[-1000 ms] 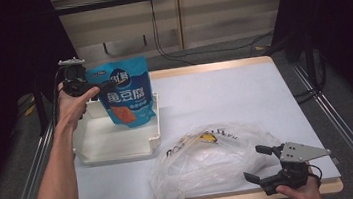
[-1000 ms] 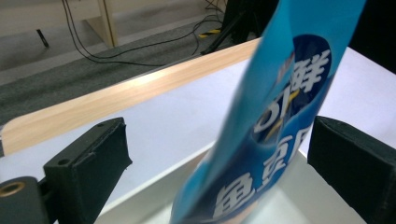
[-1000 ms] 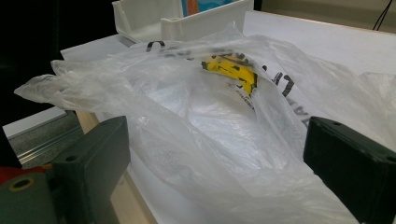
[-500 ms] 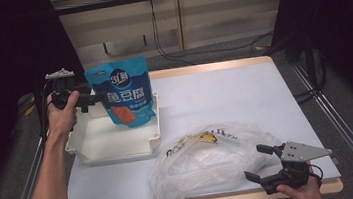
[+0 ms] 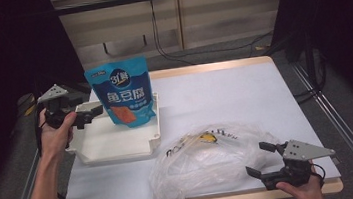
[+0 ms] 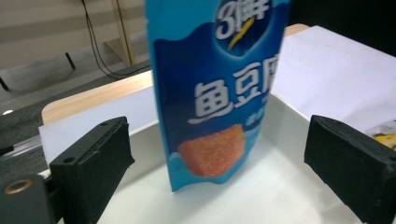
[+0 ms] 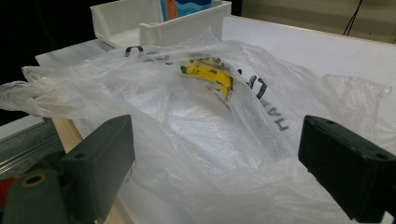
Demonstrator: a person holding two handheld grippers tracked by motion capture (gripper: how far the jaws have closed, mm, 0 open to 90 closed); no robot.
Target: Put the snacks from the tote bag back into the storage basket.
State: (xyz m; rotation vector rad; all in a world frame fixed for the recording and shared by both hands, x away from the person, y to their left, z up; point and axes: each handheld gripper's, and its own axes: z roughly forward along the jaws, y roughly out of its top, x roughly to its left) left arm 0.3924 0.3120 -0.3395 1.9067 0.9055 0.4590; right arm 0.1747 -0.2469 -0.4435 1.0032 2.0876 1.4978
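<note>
At the lower right of the high view, the right tool (image 5: pixel 263 159) sits with jaws apart, just beside the clear plastic bag (image 5: pixel 206 161) on the white surface (image 5: pixel 244 96). Farther off, at left, the left tool (image 5: pixel 91 117) is likewise spread, facing the blue pouch (image 5: pixel 126 92) standing upright in the white tray (image 5: pixel 114 147).

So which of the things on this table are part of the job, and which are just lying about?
In the job:
- blue pouch, standing in the tray
- white tray
- plastic bag
- left tongs, open beside the pouch
- right tongs, open at the bag

Lying about:
- cables on the floor behind the table
</note>
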